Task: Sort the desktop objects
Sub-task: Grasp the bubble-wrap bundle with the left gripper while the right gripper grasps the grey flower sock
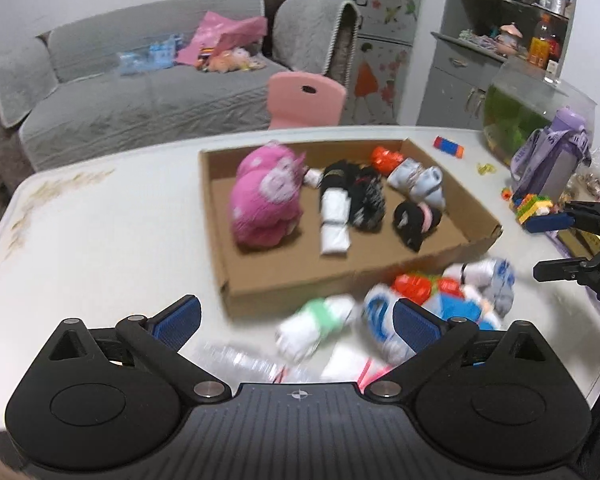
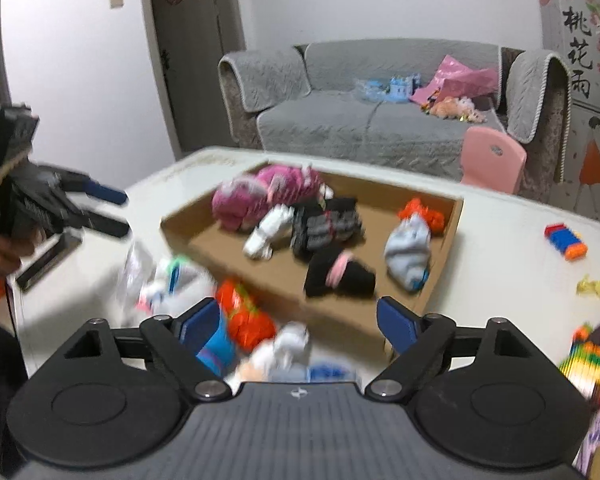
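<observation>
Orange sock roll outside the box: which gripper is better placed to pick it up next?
Probably the right gripper. The orange sock roll lies just ahead between its open fingers, beside the cardboard box. In the left wrist view, the left gripper faces the green-and-white roll, with the orange roll farther right.

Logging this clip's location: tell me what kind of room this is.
Most likely a home living room: a grey sofa strewn with toys, a child's pink chair, and a fish tank beside the white table.
</observation>
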Tool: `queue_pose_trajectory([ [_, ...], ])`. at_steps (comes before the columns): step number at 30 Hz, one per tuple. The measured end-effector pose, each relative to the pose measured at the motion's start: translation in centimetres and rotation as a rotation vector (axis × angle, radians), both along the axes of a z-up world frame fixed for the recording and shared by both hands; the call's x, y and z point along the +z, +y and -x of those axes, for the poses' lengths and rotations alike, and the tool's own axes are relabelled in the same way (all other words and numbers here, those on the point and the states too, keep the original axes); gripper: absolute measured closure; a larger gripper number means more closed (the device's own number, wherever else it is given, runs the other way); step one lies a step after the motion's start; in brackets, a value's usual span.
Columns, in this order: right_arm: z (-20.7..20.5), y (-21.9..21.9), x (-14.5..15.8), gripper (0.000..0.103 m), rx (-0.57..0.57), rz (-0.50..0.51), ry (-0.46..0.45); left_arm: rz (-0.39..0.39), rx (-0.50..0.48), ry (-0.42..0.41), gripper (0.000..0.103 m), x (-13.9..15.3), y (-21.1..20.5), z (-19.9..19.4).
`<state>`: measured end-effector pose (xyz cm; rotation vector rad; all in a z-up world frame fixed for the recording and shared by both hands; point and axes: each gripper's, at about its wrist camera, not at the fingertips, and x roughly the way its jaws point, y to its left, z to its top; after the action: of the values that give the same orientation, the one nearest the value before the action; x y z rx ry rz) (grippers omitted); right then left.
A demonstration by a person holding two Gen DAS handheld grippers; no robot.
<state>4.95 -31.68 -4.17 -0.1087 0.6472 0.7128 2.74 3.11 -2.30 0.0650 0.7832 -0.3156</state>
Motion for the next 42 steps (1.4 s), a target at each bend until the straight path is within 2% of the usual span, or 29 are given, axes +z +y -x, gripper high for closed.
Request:
queue_pose_trajectory([
  [2, 0.1, 0.0, -1.0, 0.019, -0.003, 0.012, 0.014, 0.000, 0.042, 0.028, 0.000, -1.0, 0.6, 0.3],
  [6, 0.2, -0.4, -2.5, 0.019, 0.001, 0.015, 0.026, 0.062, 0.119, 0.088, 0.000, -3.0, 1.6, 0.6],
  [19, 0.0, -0.9, -6.2, 0.018, 0.028, 0.054, 0.048, 0.132, 0.229, 0.187, 0.000, -6.9, 2.1, -0.5],
  [28, -0.8, -0.3, -6.6, 0.014, 0.053, 0.066, 0.038, 0.095, 0.281, 0.172, 0.000, -7.1, 1.5, -1.7],
  [35, -0.9, -0.1, -6.7, 0.015, 0.055, 0.048, 0.028, -0.016, 0.288, 0.126, 0.002, -7.7, -0.3, -1.3],
  [36, -0.8, -0.1, -6.7, 0.016, 0.055, 0.046, 0.027, -0.027, 0.291, 0.119, 0.004, -7.7, -0.4, -1.2],
  [40, -0.7, 0.0, -6.5, 0.033, 0.063, 0.035, 0.027, -0.084, 0.287, 0.082, 0.015, -7.8, -0.7, -1.1],
  [42, -0.5, 0.2, -6.5, 0.035, 0.061, 0.040, 0.021, -0.079, 0.277, 0.079, 0.028, -7.6, -0.6, -1.0],
])
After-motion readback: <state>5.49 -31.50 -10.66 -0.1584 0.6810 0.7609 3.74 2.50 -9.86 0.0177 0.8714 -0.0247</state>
